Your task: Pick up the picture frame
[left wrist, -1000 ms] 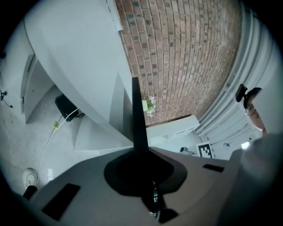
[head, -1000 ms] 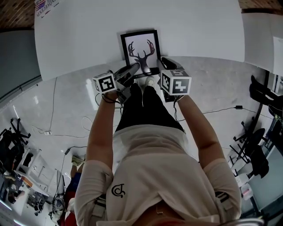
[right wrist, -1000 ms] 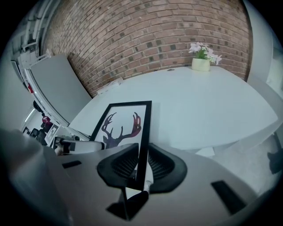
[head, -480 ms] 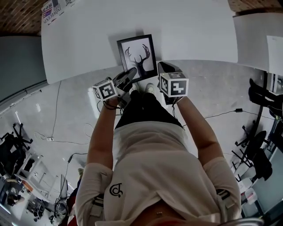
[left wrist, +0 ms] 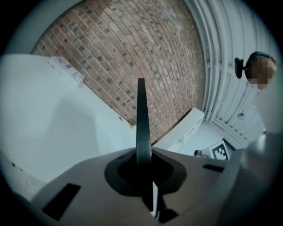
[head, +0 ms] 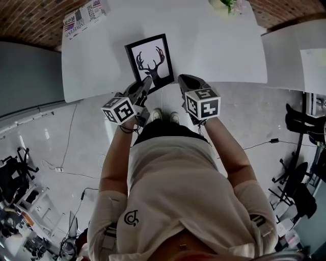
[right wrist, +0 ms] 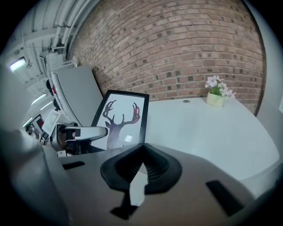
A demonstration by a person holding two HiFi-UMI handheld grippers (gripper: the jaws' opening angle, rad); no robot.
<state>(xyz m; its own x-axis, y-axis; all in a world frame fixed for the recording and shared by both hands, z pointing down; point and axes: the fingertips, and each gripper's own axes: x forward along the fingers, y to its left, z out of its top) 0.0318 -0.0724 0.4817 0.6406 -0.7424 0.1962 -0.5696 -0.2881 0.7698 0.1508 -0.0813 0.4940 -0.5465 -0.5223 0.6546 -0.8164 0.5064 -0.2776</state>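
Note:
The picture frame [head: 149,61], black-edged with a deer-head print, hangs tilted above the white table [head: 214,46]. My left gripper [head: 147,81] is shut on its near left edge; in the left gripper view the frame [left wrist: 141,119] stands edge-on as a thin dark blade out of the closed jaws [left wrist: 142,154]. My right gripper [head: 180,78] is shut at the frame's near right corner. In the right gripper view the frame [right wrist: 120,117] runs its right edge down into the shut jaws [right wrist: 142,148], and the left gripper [right wrist: 82,132] shows at its lower left.
A folded newspaper [head: 84,14] lies at the table's far left corner. A small flower pot [right wrist: 216,96] stands at the far right, before a brick wall [right wrist: 177,48]. A second white table [head: 298,51] adjoins on the right. The person's shoes [head: 163,116] show below.
Both grippers have risen and the frame has come up off the table's near edge with them, tilting and drifting left in the head view.

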